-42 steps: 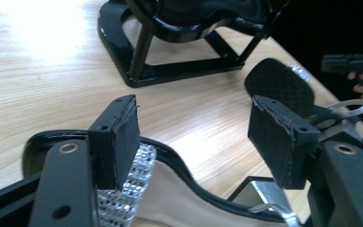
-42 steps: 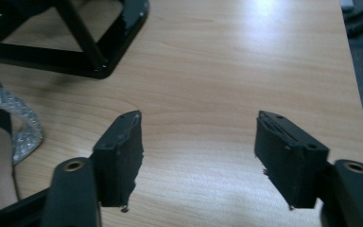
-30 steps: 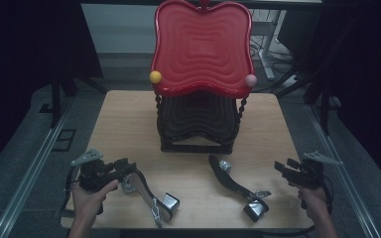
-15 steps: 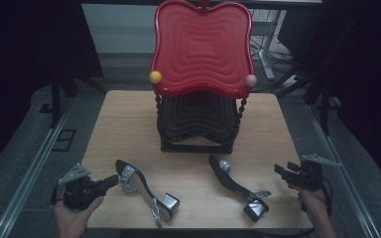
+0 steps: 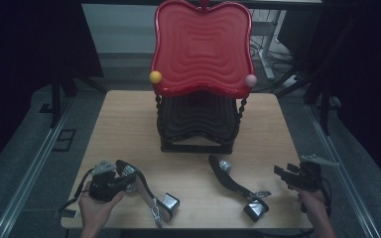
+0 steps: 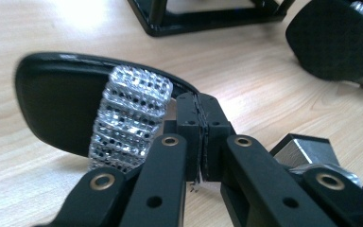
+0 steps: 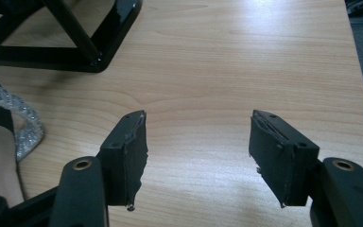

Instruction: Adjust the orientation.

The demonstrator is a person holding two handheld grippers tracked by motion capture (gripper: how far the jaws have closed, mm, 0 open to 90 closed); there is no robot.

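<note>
Left shoe [image 6: 61, 109]: glossy black high-heeled sandal with a band of small silver stones and a block heel, lying on pale wood-grain table [image 5: 129, 119]. Its rounded toe lies just ahead and left of the left gripper [image 6: 201, 123], whose jaws are pressed together, nothing visible between them; long axis runs from toe beside the jaws back toward the person.

Right shoe [image 5: 233, 181]: matching pair, toe toward the black rack [image 5: 198, 124], left of the right gripper [image 7: 198, 156], jaws spread wide over bare wood.

Red wavy-ridged tray [image 5: 202, 47]: top of rack.
</note>
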